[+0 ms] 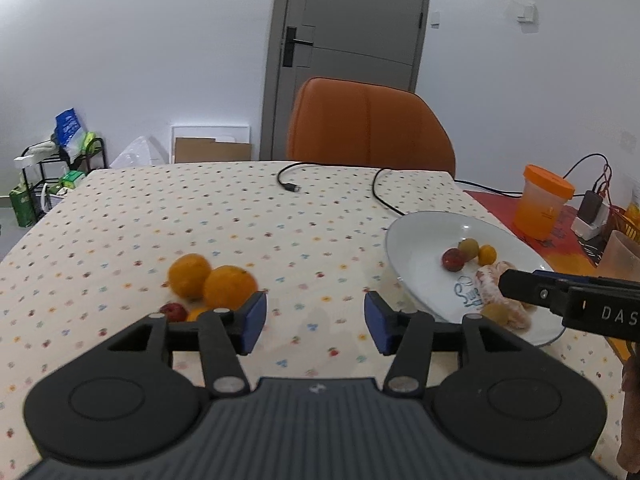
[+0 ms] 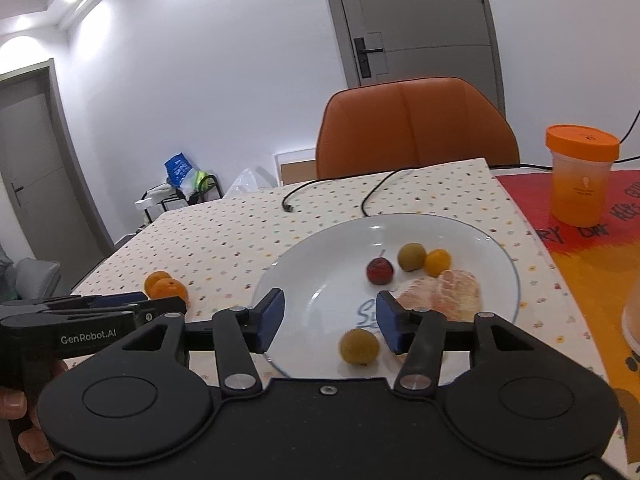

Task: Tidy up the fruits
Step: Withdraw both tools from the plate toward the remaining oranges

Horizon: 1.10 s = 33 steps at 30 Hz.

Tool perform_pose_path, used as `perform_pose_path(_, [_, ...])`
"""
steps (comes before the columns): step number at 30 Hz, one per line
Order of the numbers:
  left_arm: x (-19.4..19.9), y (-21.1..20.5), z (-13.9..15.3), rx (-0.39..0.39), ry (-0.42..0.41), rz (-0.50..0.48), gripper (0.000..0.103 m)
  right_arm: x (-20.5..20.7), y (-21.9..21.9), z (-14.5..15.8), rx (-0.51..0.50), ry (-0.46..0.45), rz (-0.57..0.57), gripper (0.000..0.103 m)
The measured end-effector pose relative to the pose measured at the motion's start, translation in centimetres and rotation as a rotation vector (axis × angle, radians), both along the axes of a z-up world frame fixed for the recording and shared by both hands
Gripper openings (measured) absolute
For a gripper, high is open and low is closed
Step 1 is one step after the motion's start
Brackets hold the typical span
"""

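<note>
Left gripper's finger (image 1: 256, 322) hid part of the small red fruit (image 1: 174, 312) and a small orange fruit (image 1: 197, 314). Right gripper's body (image 1: 576, 300) covered part of the peeled citrus (image 1: 490, 286). The plate's blue lettering (image 2: 366, 314) was half hidden by a finger (image 2: 390, 322); the beige cup (image 1: 624, 256) was cut by the frame edge.

We see a cream tablecloth (image 1: 200, 216) with tiny colourful dots, two orange oranges (image 1: 212, 284) at lower left, a white plate (image 2: 320, 272) with blue writing, a dark red fruit (image 2: 380, 271), blue gripper pads (image 1: 254, 322), an orange chair (image 1: 368, 128) up top
</note>
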State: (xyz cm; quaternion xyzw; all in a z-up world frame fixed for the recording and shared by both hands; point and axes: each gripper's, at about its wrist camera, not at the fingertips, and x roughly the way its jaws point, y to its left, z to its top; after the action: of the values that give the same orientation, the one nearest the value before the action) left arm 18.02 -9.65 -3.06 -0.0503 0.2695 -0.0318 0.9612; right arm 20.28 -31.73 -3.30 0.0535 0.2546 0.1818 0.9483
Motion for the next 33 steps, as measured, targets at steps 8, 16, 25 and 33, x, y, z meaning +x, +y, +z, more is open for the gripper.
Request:
perform_pose_path(8, [-1.3,2.7,-0.2,-0.012,0.002,0.062,0.06,-0.3,2.3,0.2,-0.01,-0.01,0.044,0.058])
perform_pose_path(16, [-2.5,4.9,-0.3,-0.02,0.003,0.107,0.063,-0.8,4.5,0.4,-0.016,-0.011,0.086,0.062])
perform_pose_path(25, [-3.5,7.1,-0.6,-0.035,0.008,0.146,0.063,-1.2,6.7,0.6,-0.028,-0.016,0.128,0.065])
perform_pose_path(33, [-3.9,8.9,-0.9,-0.056,0.009,0.171,0.063,-1.0,8.8,0.5,-0.042,-0.013,0.169,0.065])
